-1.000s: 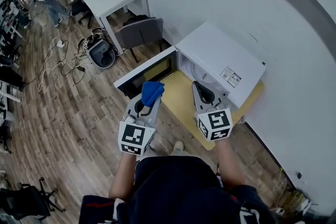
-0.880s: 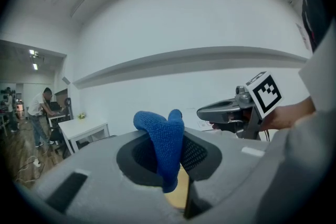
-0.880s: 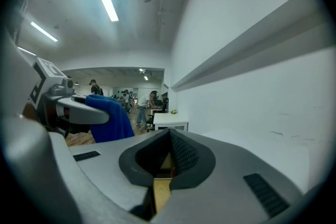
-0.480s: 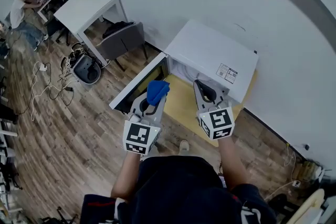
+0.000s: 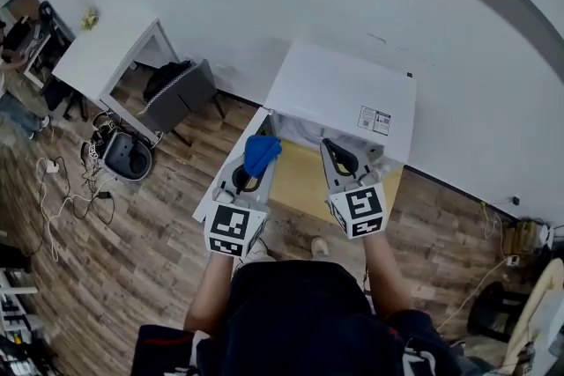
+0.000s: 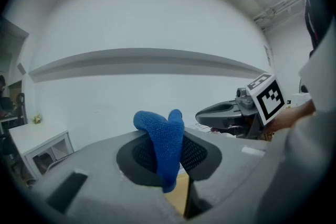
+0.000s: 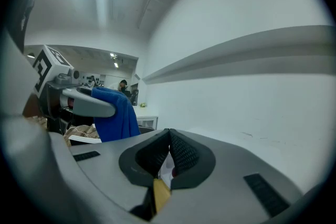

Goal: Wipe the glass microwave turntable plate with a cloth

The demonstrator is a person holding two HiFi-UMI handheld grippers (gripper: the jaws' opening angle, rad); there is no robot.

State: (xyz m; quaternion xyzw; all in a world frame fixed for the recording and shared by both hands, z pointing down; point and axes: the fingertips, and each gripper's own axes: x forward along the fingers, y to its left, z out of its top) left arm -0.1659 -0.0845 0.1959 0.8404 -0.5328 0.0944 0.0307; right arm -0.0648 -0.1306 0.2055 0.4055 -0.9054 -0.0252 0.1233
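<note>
A white wall [image 5: 264,4] and a wood-plank floor [image 5: 132,224] frame a low yellow table [image 5: 295,179] that carries a white microwave [image 5: 339,88], its cavity [image 5: 295,129] facing the person. The glass turntable plate cannot be made out in any view; it is presumably inside that cavity, which lies straight ahead of both grippers and a little below them, so the coming move is likely a reach forward into the opening. The left gripper [image 5: 251,167] is clamped on a blue cloth [image 5: 261,152], whose folded end stands up past the jaws and hangs down between them. It sits toward the left edge of the opening. The right gripper [image 5: 335,152] has its jaws pressed together with nothing between them, and points at the right part of the cavity. Both seem about equally near, so the cloth-bearing left one looks set to do the wiping.
</note>
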